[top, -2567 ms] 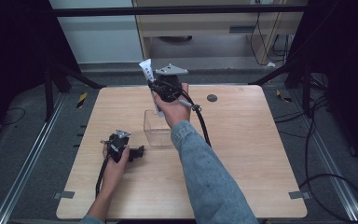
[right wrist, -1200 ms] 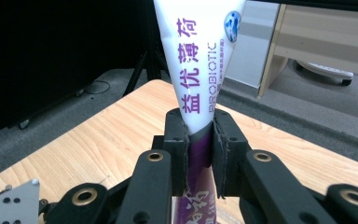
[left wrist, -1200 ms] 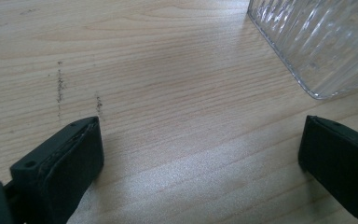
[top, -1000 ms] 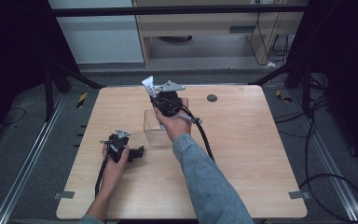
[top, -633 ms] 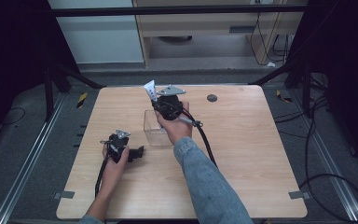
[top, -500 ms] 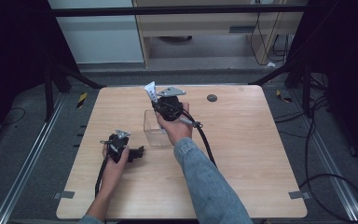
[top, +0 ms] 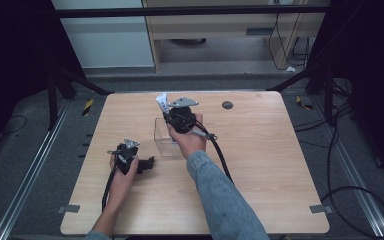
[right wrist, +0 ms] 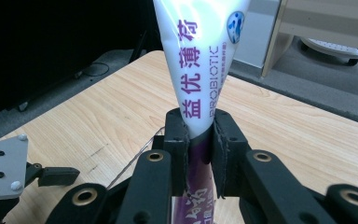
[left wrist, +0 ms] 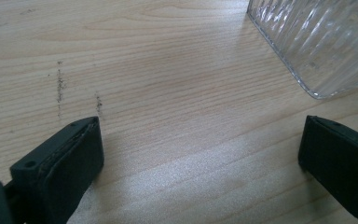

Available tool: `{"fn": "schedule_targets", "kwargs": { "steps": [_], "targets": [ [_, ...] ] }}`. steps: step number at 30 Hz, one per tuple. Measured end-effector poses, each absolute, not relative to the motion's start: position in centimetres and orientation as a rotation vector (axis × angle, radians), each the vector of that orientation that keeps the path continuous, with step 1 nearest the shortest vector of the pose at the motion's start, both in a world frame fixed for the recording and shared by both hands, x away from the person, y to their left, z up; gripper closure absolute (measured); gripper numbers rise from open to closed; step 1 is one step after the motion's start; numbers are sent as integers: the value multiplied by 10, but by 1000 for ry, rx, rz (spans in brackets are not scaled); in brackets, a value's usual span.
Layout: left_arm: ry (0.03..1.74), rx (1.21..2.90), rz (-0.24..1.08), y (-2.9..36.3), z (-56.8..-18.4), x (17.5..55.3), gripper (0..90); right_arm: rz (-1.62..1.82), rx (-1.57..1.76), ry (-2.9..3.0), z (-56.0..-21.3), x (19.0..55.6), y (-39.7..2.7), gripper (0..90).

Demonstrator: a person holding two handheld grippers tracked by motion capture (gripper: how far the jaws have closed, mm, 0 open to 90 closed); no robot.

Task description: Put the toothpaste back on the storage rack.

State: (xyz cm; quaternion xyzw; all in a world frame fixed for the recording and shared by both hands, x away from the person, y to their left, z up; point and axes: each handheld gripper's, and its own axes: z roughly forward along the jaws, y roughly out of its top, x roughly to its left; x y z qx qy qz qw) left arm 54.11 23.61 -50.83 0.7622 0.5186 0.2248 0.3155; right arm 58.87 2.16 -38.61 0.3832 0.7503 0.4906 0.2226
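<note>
Right tongs (top: 166,113) lowered and drawn nearer since earlier frame — clamped on tube (top: 162,104), held above far edge of clear box (top: 163,137). Left tongs (top: 147,163) wide apart, nothing between, resting on worktop (top: 260,165) beside box. Next: centre tube over opening, lower upright — release only once inside.

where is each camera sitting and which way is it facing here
High view: fixed above the person's side, looking forward and down on the wooden table; both forearms and both tongs show.
Left gripper view: rides the left tongs, facing the tabletop; its open black jaws show, the clear ribbed container at top right.
Right gripper view: rides the right tongs, facing across the table; its jaws clamp the white tube.
Shared: the high view also shows tube and container.
</note>
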Motion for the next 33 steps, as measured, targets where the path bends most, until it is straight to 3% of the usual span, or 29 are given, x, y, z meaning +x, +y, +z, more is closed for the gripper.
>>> {"fn": "schedule_targets", "kwargs": {
  "steps": [33],
  "targets": [
    [1362, 2010, 590, 236, -508, 542, 0, 1334, 1048, 2109, -401, 587, 37, 778]
  ]
}}
